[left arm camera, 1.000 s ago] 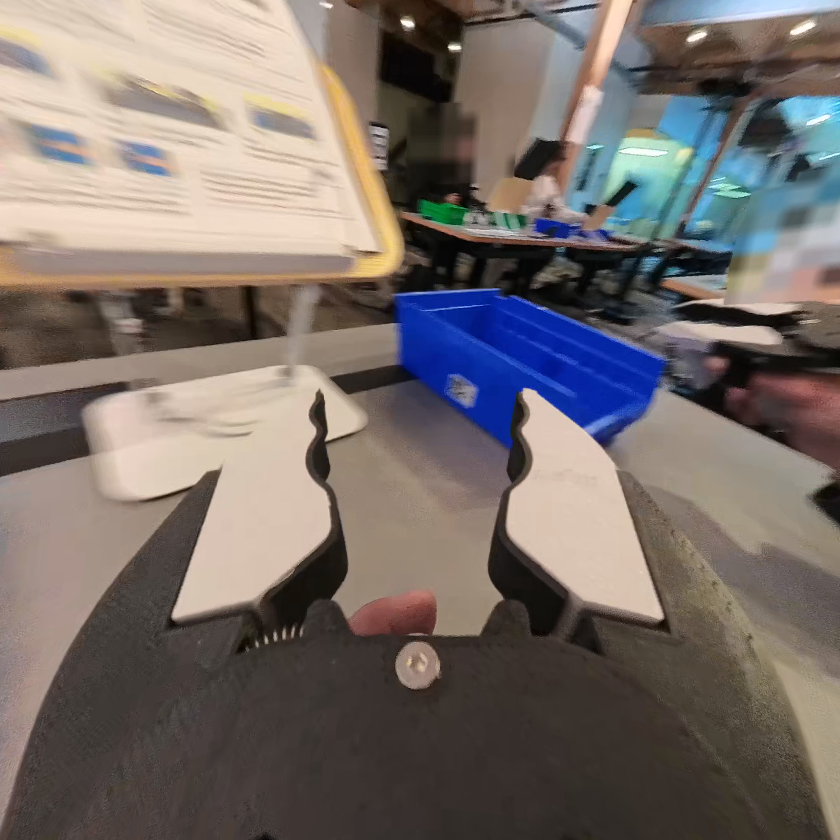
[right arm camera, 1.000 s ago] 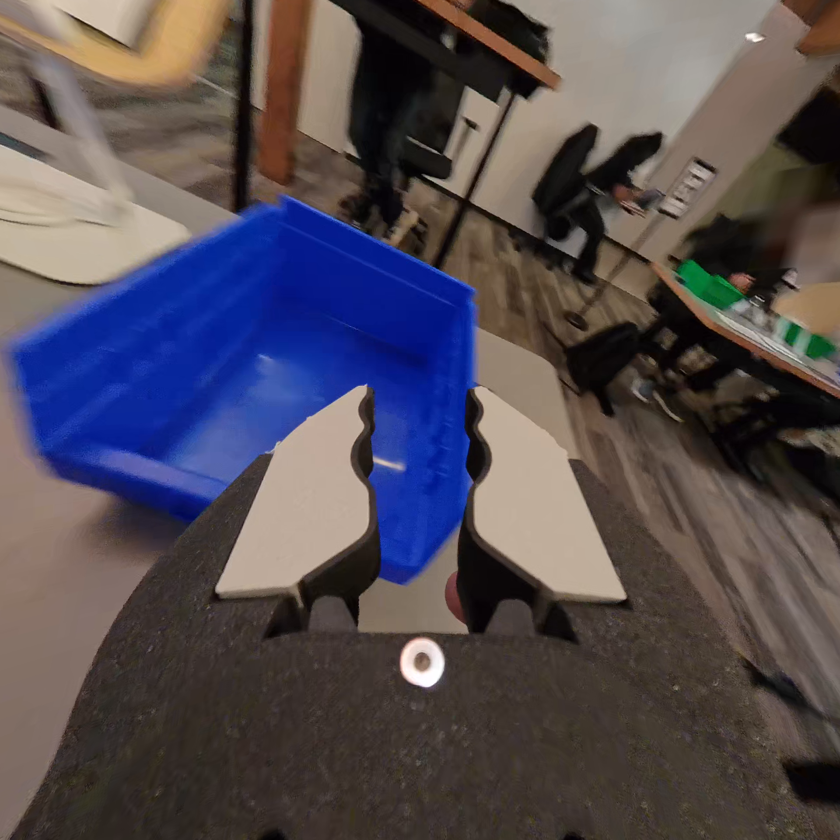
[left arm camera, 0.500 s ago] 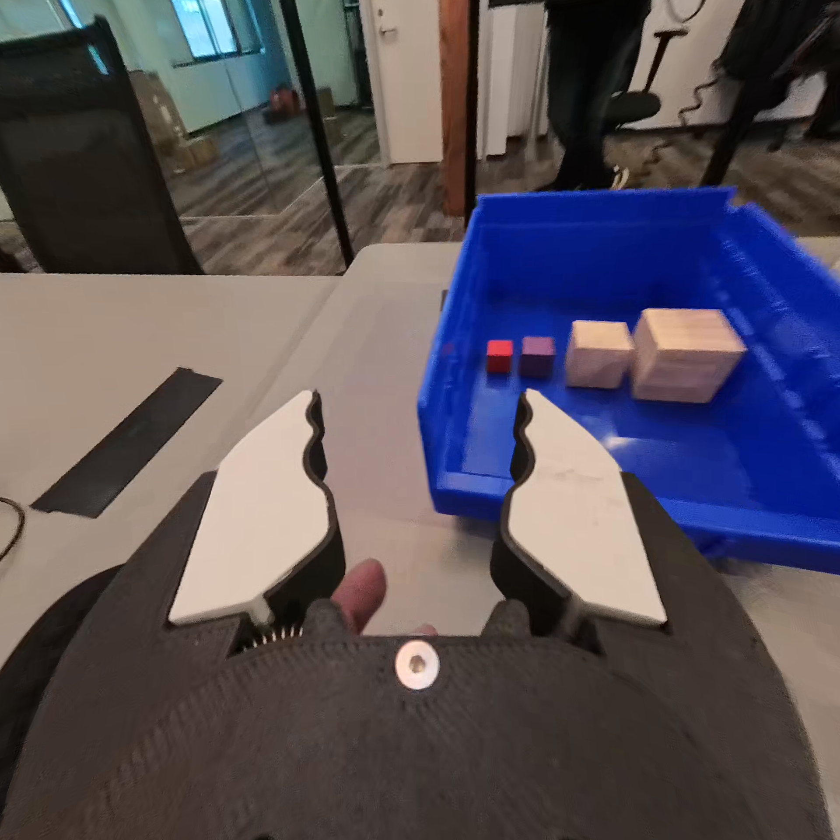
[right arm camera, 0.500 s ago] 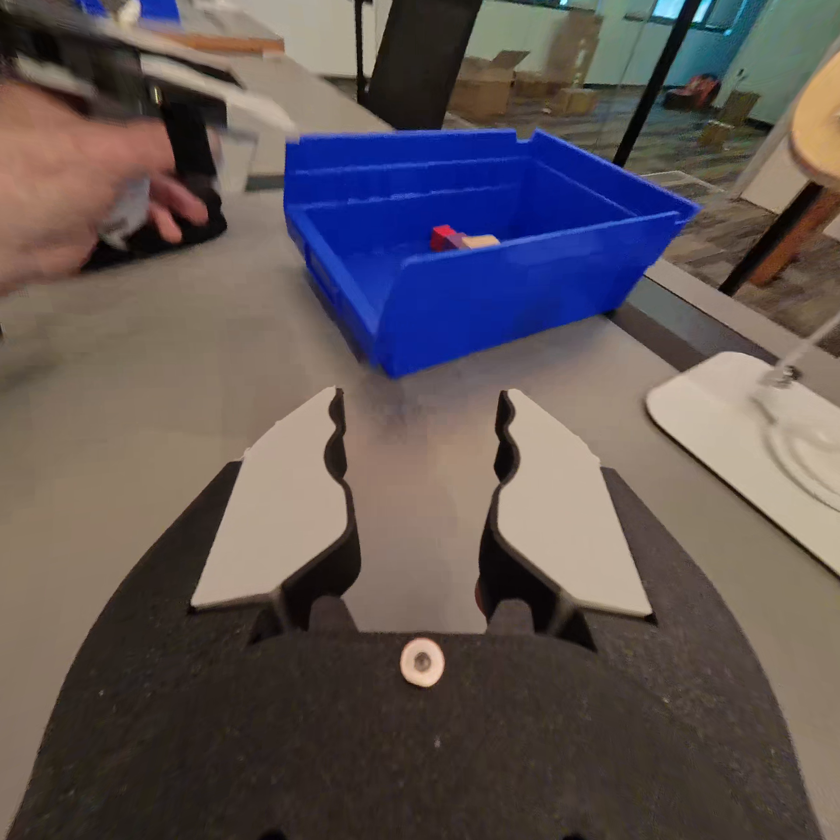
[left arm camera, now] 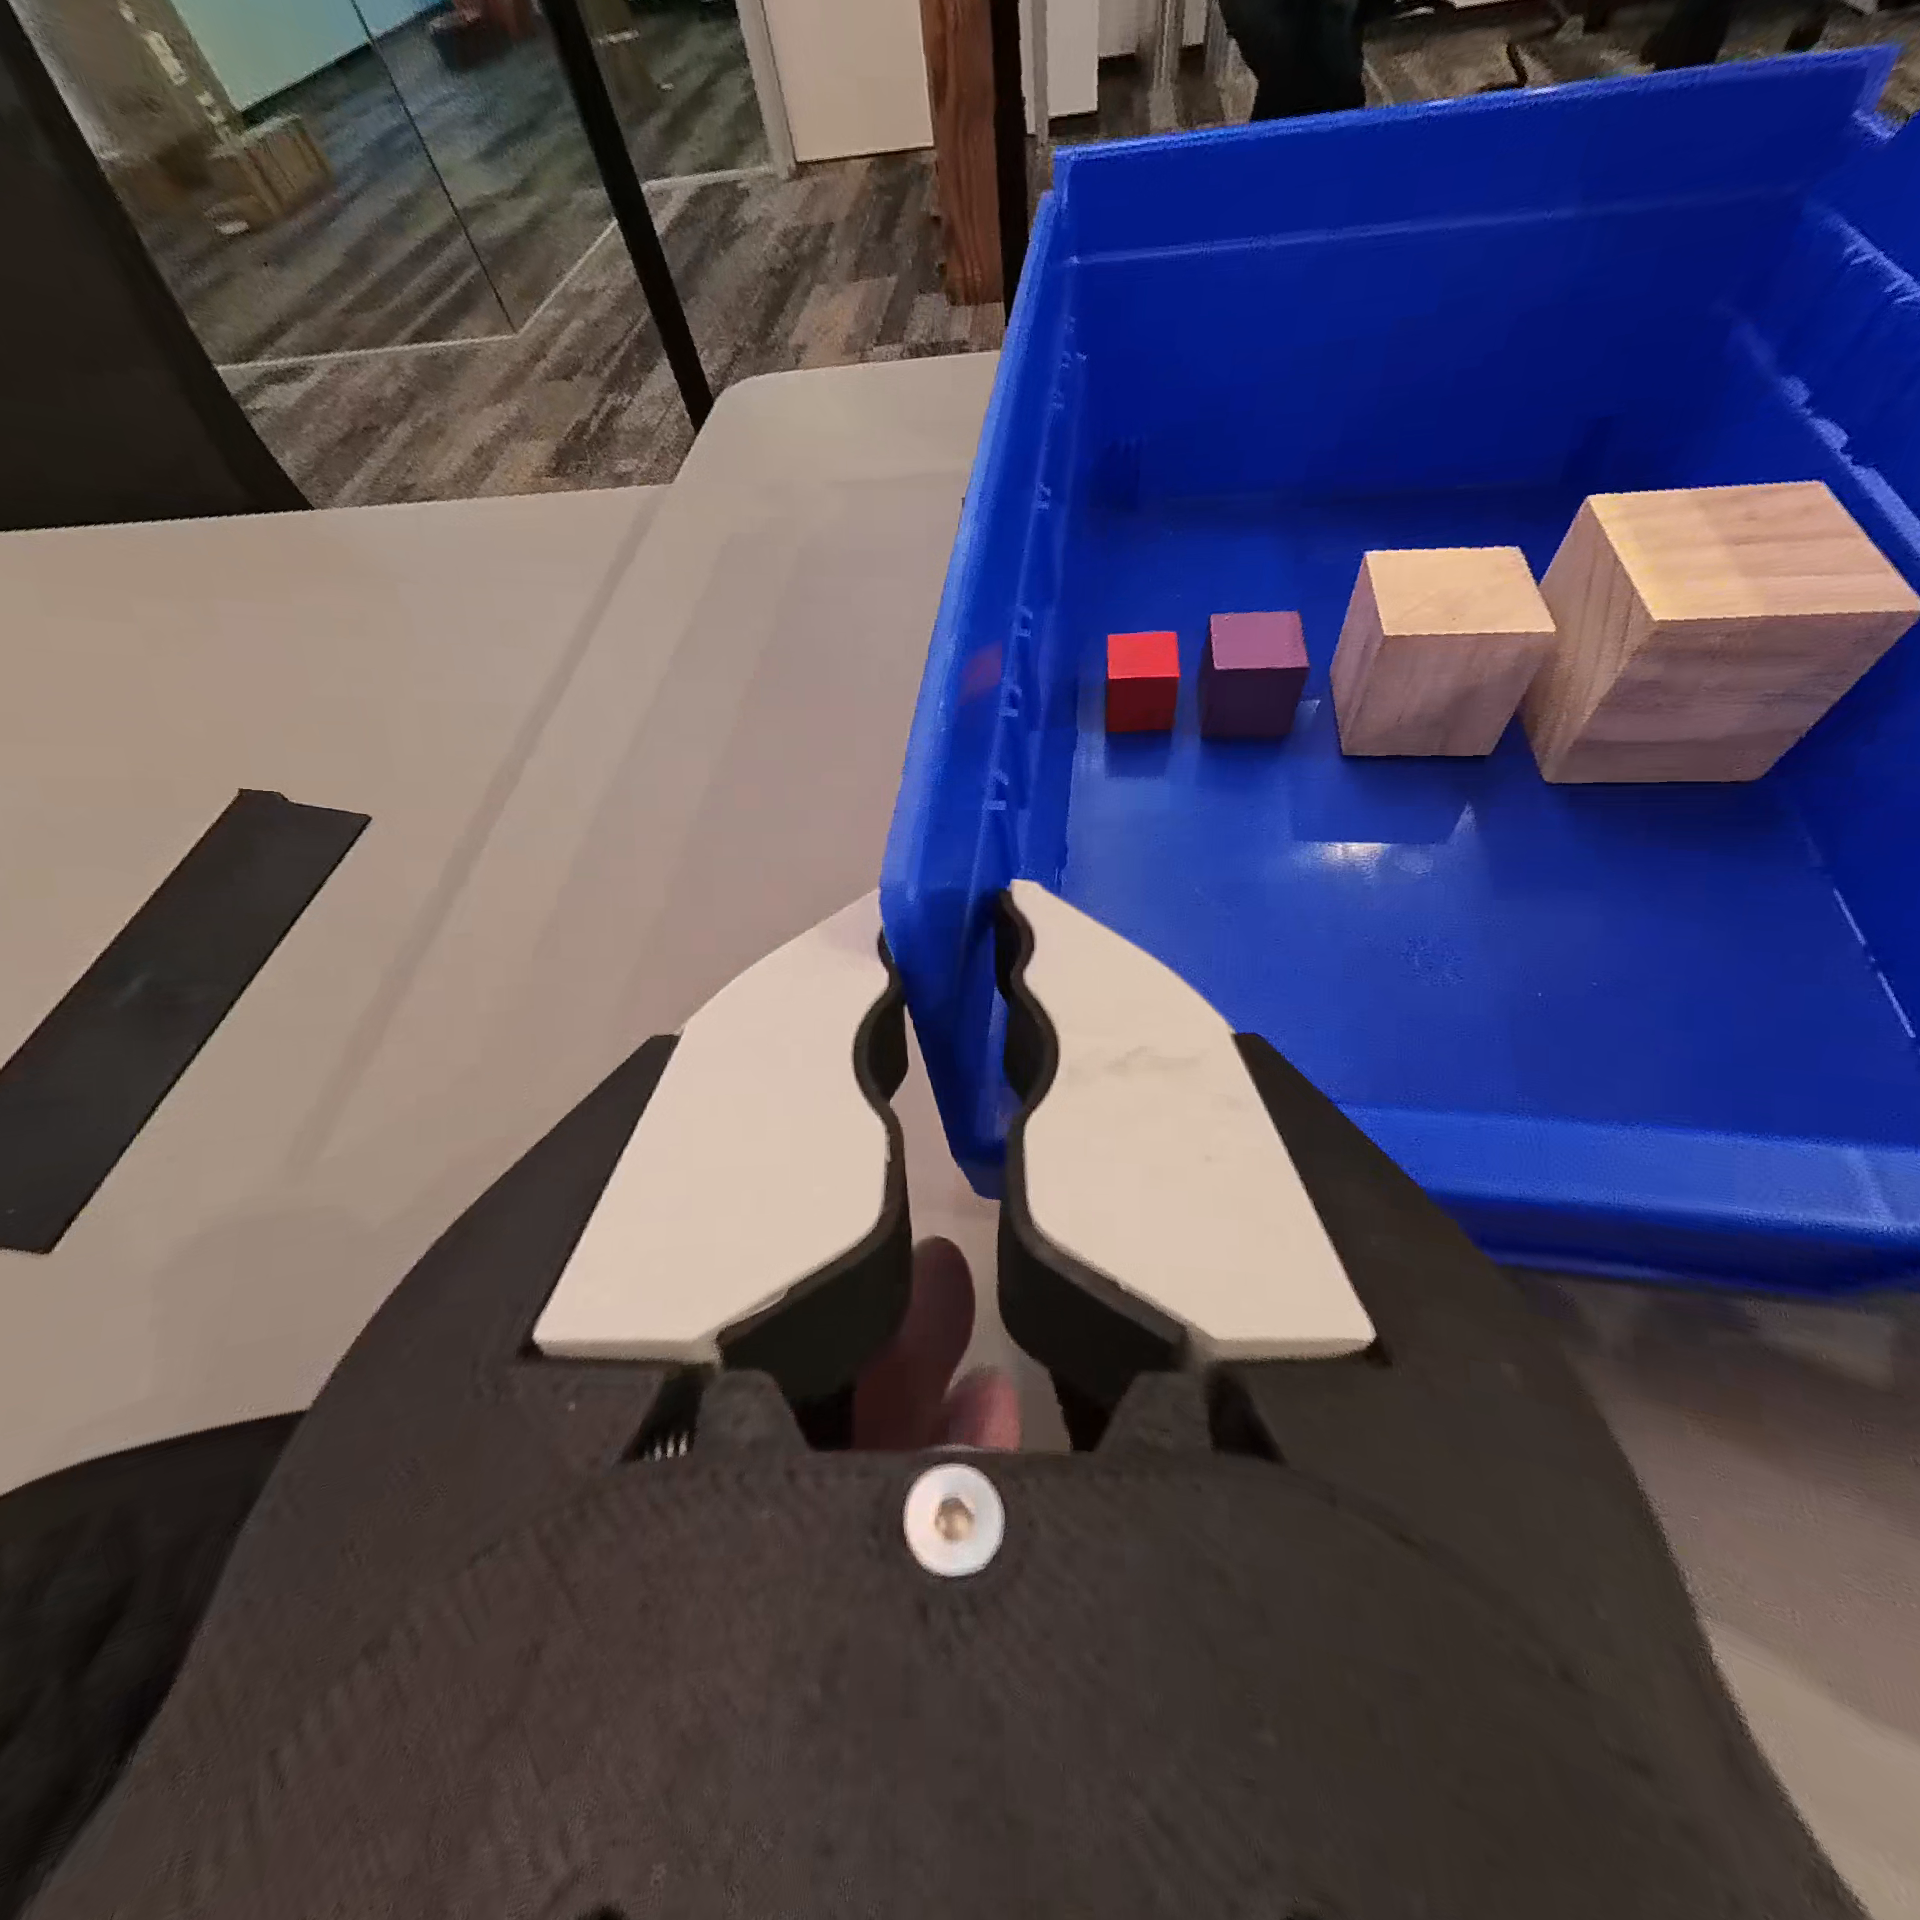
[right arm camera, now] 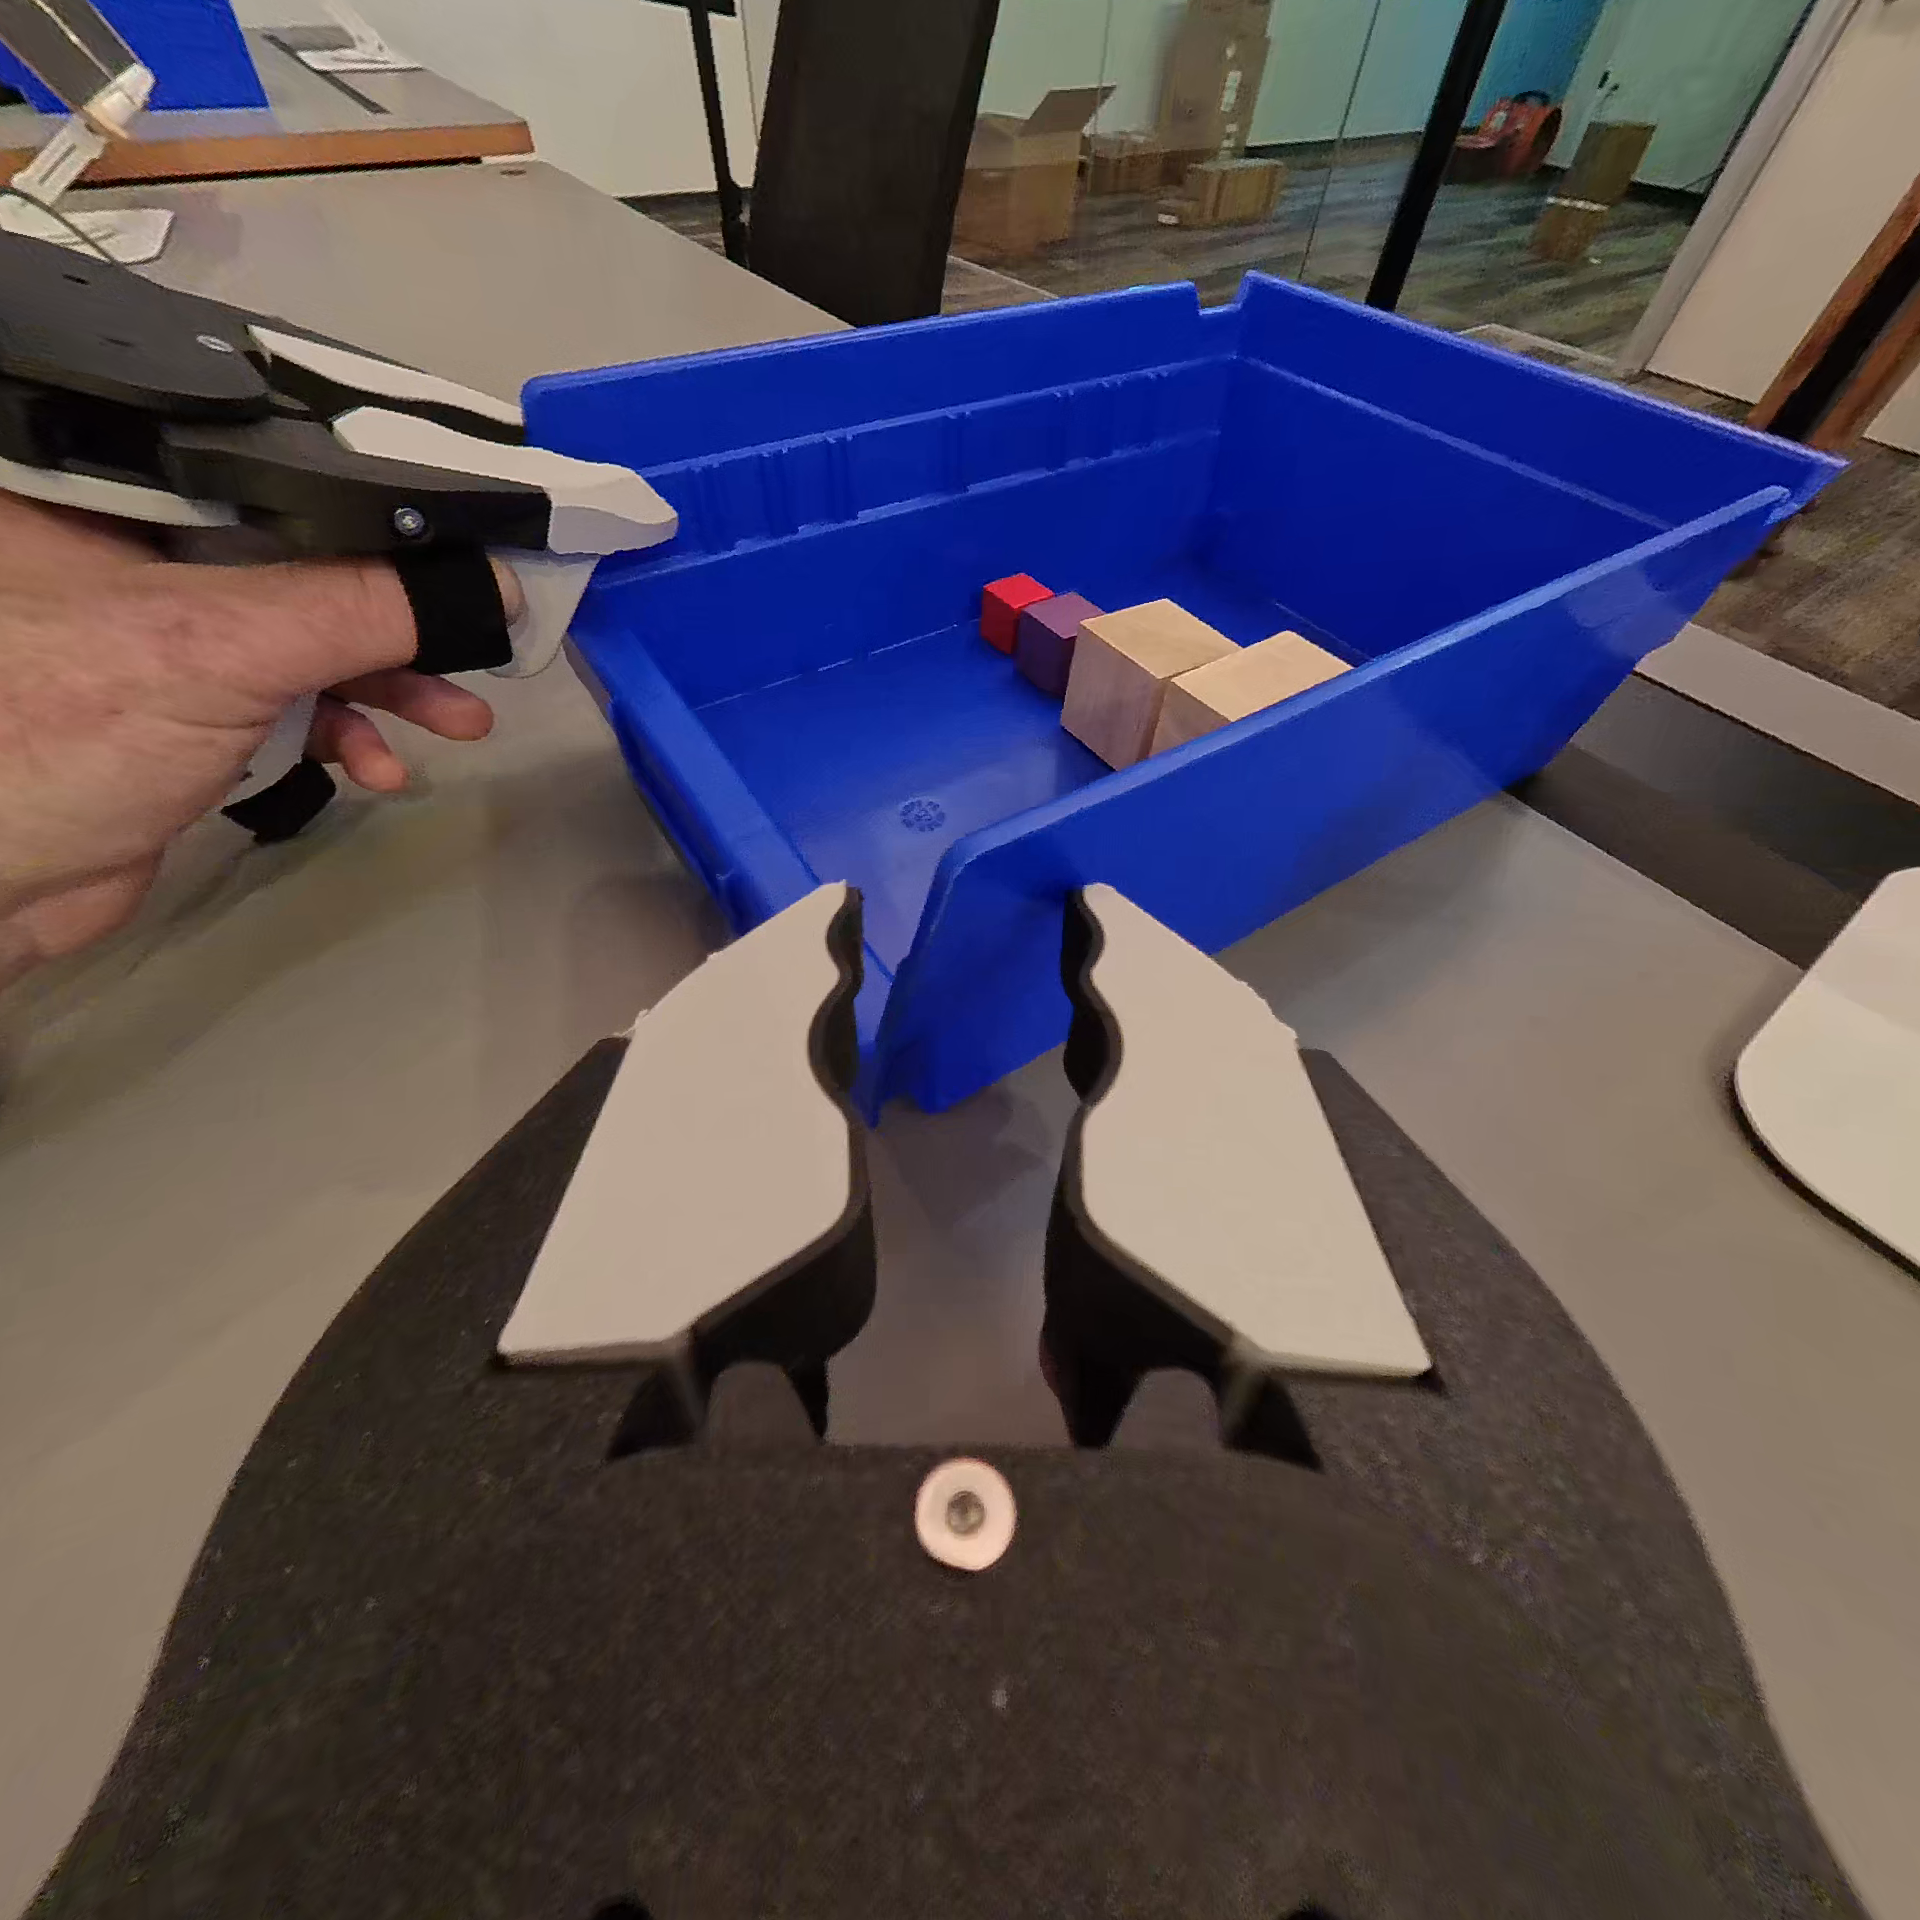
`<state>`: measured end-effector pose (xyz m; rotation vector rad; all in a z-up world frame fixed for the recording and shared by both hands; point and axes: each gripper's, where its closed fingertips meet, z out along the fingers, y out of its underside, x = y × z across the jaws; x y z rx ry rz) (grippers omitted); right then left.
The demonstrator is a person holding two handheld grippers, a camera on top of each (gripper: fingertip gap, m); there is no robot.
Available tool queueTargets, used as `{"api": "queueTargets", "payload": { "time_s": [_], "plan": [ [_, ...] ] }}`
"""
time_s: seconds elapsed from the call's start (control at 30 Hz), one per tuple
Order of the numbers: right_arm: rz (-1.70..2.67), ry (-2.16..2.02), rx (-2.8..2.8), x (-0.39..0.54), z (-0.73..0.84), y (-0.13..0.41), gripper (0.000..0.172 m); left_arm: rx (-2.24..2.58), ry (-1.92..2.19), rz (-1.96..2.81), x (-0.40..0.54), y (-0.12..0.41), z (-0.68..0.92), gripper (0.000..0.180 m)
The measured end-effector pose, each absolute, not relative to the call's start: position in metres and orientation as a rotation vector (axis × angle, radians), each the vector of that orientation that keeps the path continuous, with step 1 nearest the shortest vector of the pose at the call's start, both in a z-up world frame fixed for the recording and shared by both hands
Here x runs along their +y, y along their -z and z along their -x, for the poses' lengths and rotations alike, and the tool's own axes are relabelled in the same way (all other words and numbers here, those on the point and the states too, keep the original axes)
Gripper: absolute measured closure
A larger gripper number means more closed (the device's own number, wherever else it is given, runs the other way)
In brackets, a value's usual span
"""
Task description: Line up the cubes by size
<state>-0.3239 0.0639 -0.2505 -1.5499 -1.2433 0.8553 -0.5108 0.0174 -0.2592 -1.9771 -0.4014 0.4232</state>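
Left wrist view: left gripper (left arm camera: 948, 925) straddles the near corner wall of the blue bin (left arm camera: 1455, 343), one finger outside and one inside, the jaws narrowed so that both pads press on the wall. Inside the bin four cubes stand in a row, rising in size from left to right: red cube (left arm camera: 1142, 681), purple cube (left arm camera: 1253, 673), medium wooden cube (left arm camera: 1434, 651), large wooden cube (left arm camera: 1704, 629). The two wooden cubes look to touch; the small ones stand just apart. The bin rests on a grey table (left arm camera: 416, 727) bearing a strip of black tape (left arm camera: 156, 1008).

Right wrist view: right gripper (right arm camera: 961, 914) stands at the bin's other near corner with its jaws part open. The side wall's end lies between the fingers; the left pad stands clear of it, so nothing is clamped. Across the bin, a hand (right arm camera: 156, 707) holds the left gripper closed on the far corner of the wall. The cube row sits toward the bin's back, and a white stand base (right arm camera: 1849, 1070) lies on the table at right.
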Motion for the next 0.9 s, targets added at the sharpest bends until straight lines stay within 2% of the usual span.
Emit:
{"api": "queueTargets", "payload": {
  "time_s": [0.03, 0.63, 0.73, 0.77, 0.9],
  "plan": [
    [1.553, -0.849, -1.238, 0.067, 0.324, 0.251, 0.142, -0.41, -0.42, 1.981, 0.018, 0.259, 0.512, 0.168],
    [1.558, -0.835, -1.239, 0.084, 0.337, 0.251, 0.144, -0.419, -0.398, 1.996, 0.024, 0.259, 0.521, 0.17],
    [1.567, -0.863, -1.251, 0.082, 0.331, 0.252, 0.129, -0.434, -0.441, 1.936, 0.019, 0.249, 0.524, 0.122],
    [1.563, -0.867, -1.255, 0.082, 0.327, 0.251, 0.128, -0.442, -0.454, 1.917, 0.015, 0.244, 0.526, 0.111],
    [1.507, -0.873, -1.281, 0.078, 0.291, 0.247, 0.128, -0.374, -0.453, 1.862, 0.002, 0.217, 0.515, 0.107]
  ]
}}
